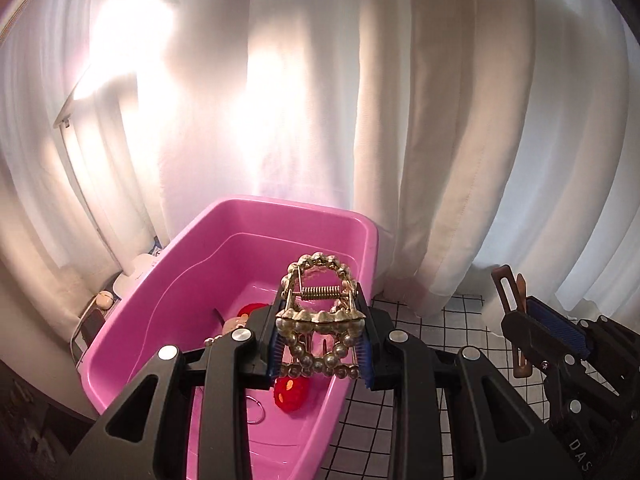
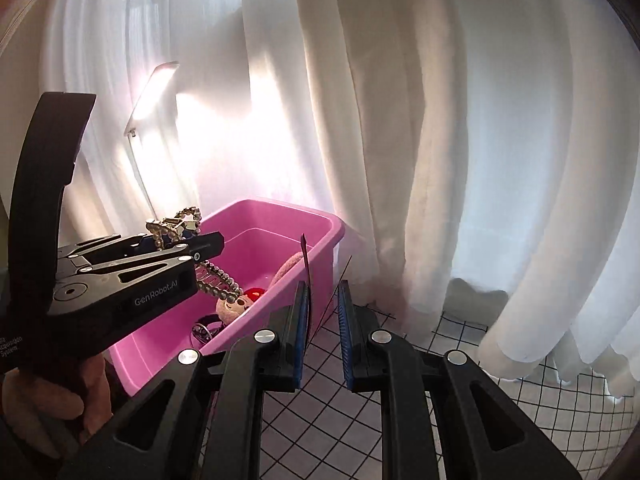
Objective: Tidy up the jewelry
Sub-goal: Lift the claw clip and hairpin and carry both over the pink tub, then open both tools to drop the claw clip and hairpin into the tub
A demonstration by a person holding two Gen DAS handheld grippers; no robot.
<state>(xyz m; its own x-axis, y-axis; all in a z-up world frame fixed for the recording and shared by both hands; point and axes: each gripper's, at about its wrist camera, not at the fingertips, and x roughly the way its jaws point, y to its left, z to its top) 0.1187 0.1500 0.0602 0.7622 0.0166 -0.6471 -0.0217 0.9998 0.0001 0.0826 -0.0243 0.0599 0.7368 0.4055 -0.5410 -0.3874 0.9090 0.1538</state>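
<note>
Backdrop: white sheer curtains (image 1: 440,120) hung in folds behind everything, backlit, with one lit lamp (image 2: 154,94) on a thin pole at 10 o'clock in the right wrist view.
Surface: a white cloth with a black grid (image 2: 320,412) covered the table.
Bins: one pink plastic bin (image 1: 280,216), standing on the grid cloth against the curtains.
Grippers: two, both black with blue pads.
Left gripper (image 1: 320,344): its jaws were closed narrowly on a gold hair claw clip (image 1: 320,312) studded with pearl-like beads, held above the pink bin; the spring coil showed at 12 o'clock of the grip.
Right gripper (image 2: 323,332): the jaws stood a narrow gap apart, and a thin brown barrette (image 1: 510,304) lay flat against the left pad only, its tip sticking up past the fingertips; whether it was truly pinched I cannot tell.
Bin contents: two red knitted pieces (image 1: 290,394), one small plush face (image 2: 234,306), one thin metal ring (image 1: 256,410), and one dark ring-shaped item (image 2: 202,330); anything beneath them was hidden.
Writing: "GenRobot.AI" on the left gripper's side in the right wrist view; "DAS" on the right gripper's body at 4 o'clock in the left wrist view, the rest cut off.
Hand: one bare hand (image 2: 60,404) gripped the left gripper's handle at 8 o'clock.
</note>
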